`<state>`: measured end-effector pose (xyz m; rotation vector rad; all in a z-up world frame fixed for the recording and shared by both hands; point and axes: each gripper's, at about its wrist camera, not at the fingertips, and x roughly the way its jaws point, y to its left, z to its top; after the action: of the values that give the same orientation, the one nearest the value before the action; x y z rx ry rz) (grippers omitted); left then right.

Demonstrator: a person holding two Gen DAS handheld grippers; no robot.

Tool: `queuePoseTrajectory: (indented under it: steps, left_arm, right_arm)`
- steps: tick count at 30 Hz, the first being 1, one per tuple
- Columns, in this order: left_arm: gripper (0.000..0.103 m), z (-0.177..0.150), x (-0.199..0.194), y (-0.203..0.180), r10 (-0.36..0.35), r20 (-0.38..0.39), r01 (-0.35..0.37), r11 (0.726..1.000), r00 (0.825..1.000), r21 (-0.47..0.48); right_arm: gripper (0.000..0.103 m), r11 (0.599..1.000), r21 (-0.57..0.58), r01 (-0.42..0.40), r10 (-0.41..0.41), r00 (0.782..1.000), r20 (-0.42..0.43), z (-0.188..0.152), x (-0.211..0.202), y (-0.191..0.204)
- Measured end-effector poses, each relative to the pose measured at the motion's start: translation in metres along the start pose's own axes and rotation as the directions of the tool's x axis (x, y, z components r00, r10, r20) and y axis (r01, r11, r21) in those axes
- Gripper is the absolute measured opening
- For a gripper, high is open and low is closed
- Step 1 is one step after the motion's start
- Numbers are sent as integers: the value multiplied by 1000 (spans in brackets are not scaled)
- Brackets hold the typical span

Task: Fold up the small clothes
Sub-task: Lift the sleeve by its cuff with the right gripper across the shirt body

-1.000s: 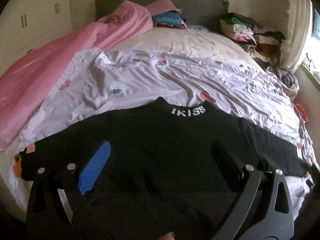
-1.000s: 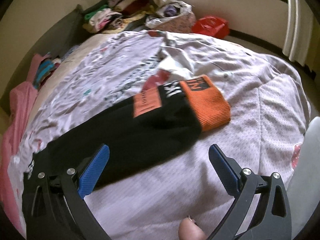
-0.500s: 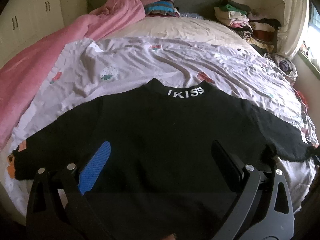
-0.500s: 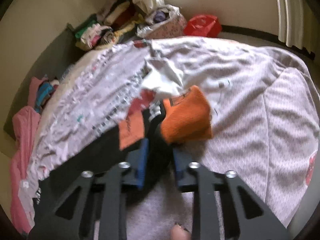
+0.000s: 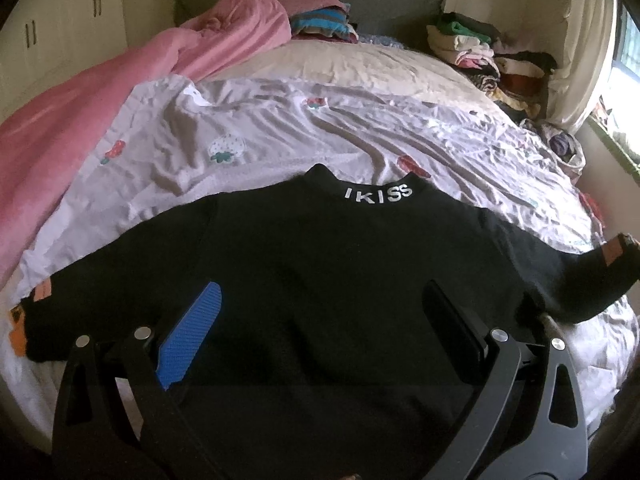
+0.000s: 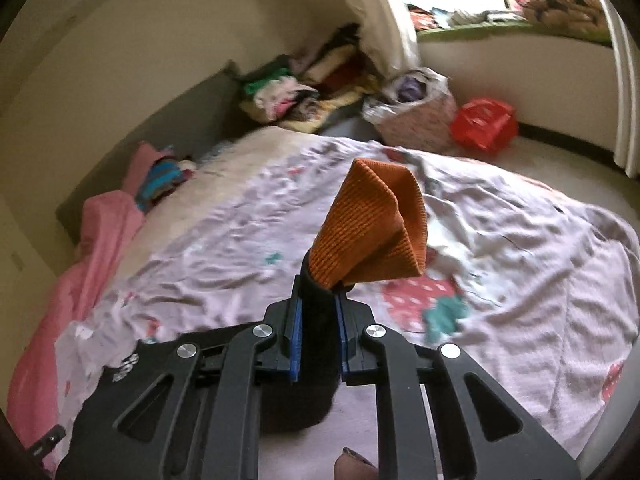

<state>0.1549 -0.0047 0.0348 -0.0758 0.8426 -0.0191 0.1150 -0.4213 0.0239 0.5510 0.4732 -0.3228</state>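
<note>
A black sweater (image 5: 320, 272) with "IKISS" on its collar (image 5: 378, 195) lies spread flat on the bed. My left gripper (image 5: 322, 294) hovers open over its lower body, nothing between the fingers. The left sleeve ends in an orange cuff (image 5: 16, 336) at the bed's edge. My right gripper (image 6: 318, 304) is shut on the black right sleeve (image 6: 316, 360) just behind its orange ribbed cuff (image 6: 372, 232). The cuff sticks up past the fingertips, lifted off the sheet. In the left wrist view that raised sleeve (image 5: 592, 280) shows at the right.
The sheet (image 5: 280, 128) has a strawberry print. A pink blanket (image 5: 80, 120) runs along the left side. Stacks of clothes (image 5: 480, 52) sit by the headboard (image 5: 380, 0). Off the bed's far side are a patterned bag (image 6: 412, 120) and a red bag (image 6: 484, 124).
The right gripper went from wide open above the flat sleeve to shut on it, then rose with the cuff off the bed. The left gripper stayed open over the sweater.
</note>
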Motion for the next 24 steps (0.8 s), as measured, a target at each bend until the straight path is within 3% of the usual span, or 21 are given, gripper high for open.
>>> queuePoseTrajectory:
  steps: [14, 24]
  left_arm:
    - [94, 8, -14, 29, -43, 45, 44, 998, 998, -36]
    - [94, 8, 17, 64, -59, 19, 61, 989, 998, -132]
  right_arm:
    - [12, 965, -193, -177, 177, 984, -19, -18, -28, 109]
    - [12, 913, -315, -260, 243, 965, -94, -59, -22, 187]
